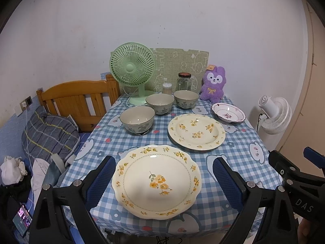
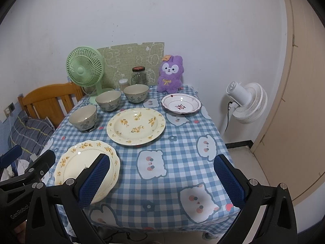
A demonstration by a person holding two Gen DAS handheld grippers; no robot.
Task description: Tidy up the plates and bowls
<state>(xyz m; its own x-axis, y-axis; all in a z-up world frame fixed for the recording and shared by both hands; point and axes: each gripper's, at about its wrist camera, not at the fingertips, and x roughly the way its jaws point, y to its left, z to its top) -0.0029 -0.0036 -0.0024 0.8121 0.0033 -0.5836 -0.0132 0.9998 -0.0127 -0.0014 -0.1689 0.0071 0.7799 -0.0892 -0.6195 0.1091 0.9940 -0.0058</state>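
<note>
A scalloped cream plate (image 1: 156, 182) (image 2: 81, 162) with yellow flowers lies at the table's front left. Behind it sits a round cream flowered plate (image 1: 196, 131) (image 2: 136, 126), and a small white dish (image 1: 228, 112) (image 2: 181, 103) with a dark rim lies at the back right. Three grey-green bowls (image 1: 137, 122) (image 1: 160, 103) (image 1: 186, 99) stand in a diagonal row at the back left. My left gripper (image 1: 164, 180) hangs open in front of the scalloped plate, holding nothing. My right gripper (image 2: 162, 180) is open over bare checked cloth, right of that plate.
Along the back wall stand a green desk fan (image 1: 132, 69), a toothpick pot (image 1: 167, 87), a glass jar (image 1: 184, 81) and a purple plush (image 1: 213, 84). A wooden bed frame (image 1: 77, 99) with bedding is left of the table. A white floor fan (image 2: 246, 101) stands to the right.
</note>
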